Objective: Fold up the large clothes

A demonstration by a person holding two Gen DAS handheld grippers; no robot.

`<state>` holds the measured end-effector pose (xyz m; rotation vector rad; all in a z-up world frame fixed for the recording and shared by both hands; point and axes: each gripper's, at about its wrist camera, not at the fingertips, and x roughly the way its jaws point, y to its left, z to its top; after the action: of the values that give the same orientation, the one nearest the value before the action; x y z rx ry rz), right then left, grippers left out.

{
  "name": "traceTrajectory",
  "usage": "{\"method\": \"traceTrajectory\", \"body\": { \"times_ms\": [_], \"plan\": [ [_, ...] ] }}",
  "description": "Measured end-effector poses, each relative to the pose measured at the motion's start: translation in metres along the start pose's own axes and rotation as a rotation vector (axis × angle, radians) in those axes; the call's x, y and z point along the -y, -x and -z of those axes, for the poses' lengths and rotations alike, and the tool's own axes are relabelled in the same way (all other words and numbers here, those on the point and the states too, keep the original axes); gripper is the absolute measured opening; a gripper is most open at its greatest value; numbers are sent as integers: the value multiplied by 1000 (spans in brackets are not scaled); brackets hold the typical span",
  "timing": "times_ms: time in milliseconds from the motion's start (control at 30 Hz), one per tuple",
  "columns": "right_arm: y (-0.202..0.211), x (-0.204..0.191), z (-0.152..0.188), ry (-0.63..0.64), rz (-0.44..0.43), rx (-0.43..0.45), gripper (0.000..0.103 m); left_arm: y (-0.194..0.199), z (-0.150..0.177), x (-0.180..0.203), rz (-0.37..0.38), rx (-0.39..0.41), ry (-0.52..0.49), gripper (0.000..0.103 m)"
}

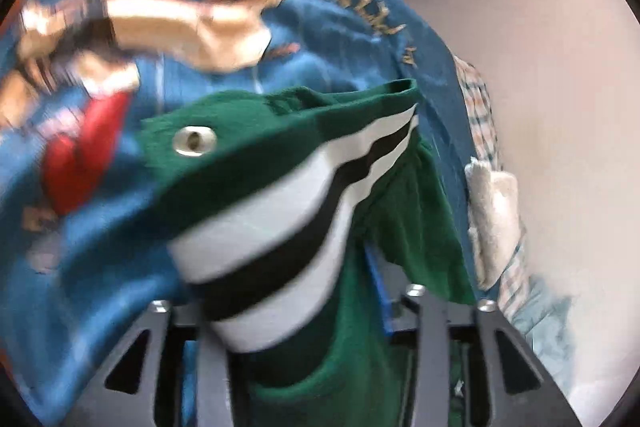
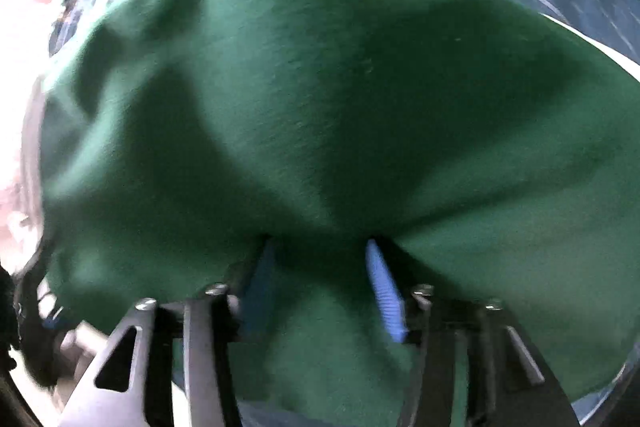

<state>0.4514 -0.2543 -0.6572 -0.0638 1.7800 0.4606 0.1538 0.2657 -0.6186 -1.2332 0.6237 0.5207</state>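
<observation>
Your right gripper (image 2: pixel 320 247): jaws parted, green garment (image 2: pixel 320 99) bunched between the blue pads (image 2: pixel 384 291), contact unclear. Your left gripper (image 1: pixel 320 291): jaws half apart, the garment's striped cuff (image 1: pixel 280 211) with a metal snap (image 1: pixel 195 142) draped over them, grip hidden, can't tell. Blue printed blanket (image 1: pixel 120 227) spreads from 9 to 12 o'clock; folded white cloth (image 1: pixel 496 223) at 3 o'clock.
</observation>
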Motion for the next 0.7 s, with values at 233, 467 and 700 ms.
{"method": "traceTrajectory", "body": {
  "times_ms": [233, 467, 700],
  "plan": [
    [34, 61, 41, -126, -298, 44, 55, -15, 2, 24, -72, 67, -98, 19],
    [96, 132, 102, -278, -260, 169, 55, 49, -34, 81, -57, 164, -234, 14],
    [147, 202, 127, -427, -177, 263, 55, 118, -50, 160, -55, 284, -492, 14]
  ]
}}
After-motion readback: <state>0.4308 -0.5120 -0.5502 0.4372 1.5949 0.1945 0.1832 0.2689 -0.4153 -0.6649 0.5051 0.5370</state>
